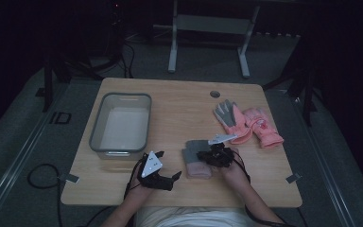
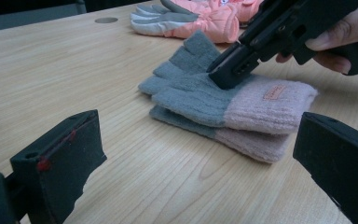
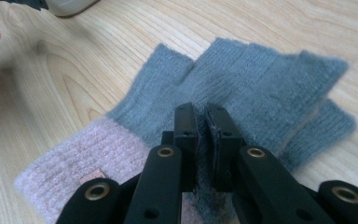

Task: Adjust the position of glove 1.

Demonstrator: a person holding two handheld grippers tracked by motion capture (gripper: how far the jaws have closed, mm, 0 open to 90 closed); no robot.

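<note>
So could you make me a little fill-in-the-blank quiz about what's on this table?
1. The right hand-held gripper pinches the top glove of the grey and ____ knitted pair.
2. The left hand-held gripper has its jaws ____.
3. The grey bin stands to the ____ of the knitted pair in the high view.
4. The padded gloves are mostly ____.

Missing words: pink; open; left; pink

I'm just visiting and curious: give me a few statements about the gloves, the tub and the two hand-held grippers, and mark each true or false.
1. The right gripper has its jaws pinched on the grey-and-pink knit gloves. True.
2. The left gripper is also clamped on them. False: its jaws stand wide open, short of the gloves.
3. The grey tub holds a glove. False: nothing lies in it.
4. A pair of pink padded gloves lies farther back on the table. True.
</note>
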